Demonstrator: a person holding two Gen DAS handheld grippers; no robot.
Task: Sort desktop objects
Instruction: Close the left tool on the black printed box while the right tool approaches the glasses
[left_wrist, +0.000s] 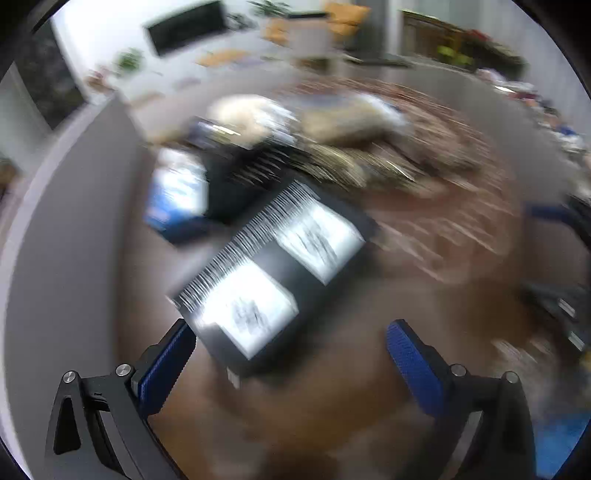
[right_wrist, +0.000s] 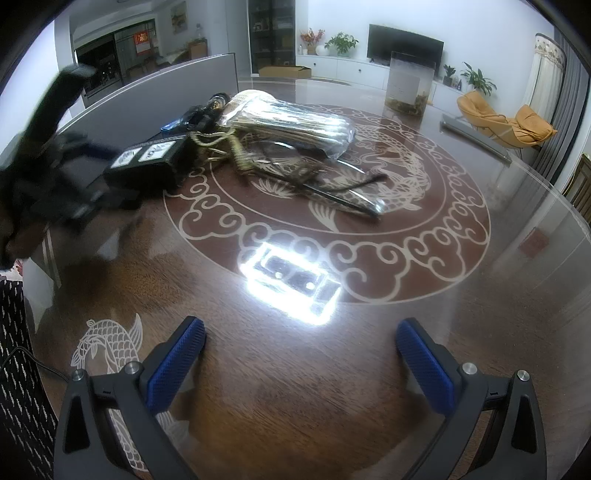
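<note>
Right gripper (right_wrist: 301, 354) near edge, fingers spread wide, nothing between them, over bare table (right_wrist: 258, 387). Just beyond, ceiling-lamp glare (right_wrist: 290, 282) on the glass top. Left gripper (left_wrist: 291, 360), very blurred, also spread, hovers w/ the black box (left_wrist: 273, 273) just ahead; can't tell if touching. Further back, center: plastic bag (right_wrist: 291, 123) & cords. Far right: clear jar (right_wrist: 410, 83).
</note>
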